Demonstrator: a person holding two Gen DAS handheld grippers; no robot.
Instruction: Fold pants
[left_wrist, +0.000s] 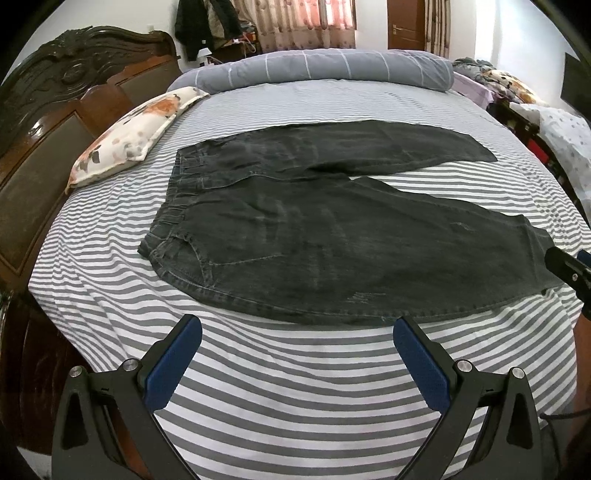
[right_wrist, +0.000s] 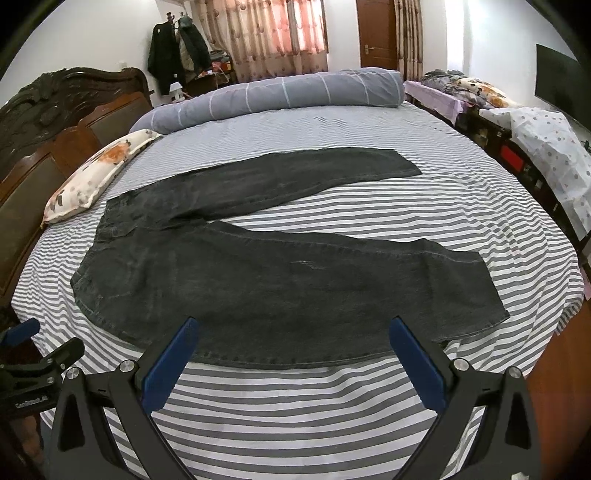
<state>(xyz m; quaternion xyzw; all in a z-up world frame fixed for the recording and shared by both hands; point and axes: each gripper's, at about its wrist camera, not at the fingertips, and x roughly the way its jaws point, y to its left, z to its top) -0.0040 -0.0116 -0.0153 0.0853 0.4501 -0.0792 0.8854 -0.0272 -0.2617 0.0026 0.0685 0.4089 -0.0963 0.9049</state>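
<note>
The left gripper (left_wrist: 297, 363), its blue-padded fingers (left_wrist: 173, 363) spread wide and holding nothing, hovered over the near edge of the grey-and-white striped bed sheet (left_wrist: 295, 406). The right gripper (right_wrist: 295, 363) was equally wide and empty, its tips just above the near hem side of the dark grey denim pants (right_wrist: 280, 280). The pants lay flat and unfolded on the bed, waistband to the left, both legs splayed rightward. Farther left sat a floral pillow (left_wrist: 129, 136); a rolled grey quilt (left_wrist: 325, 68) lay at the far edge.
</note>
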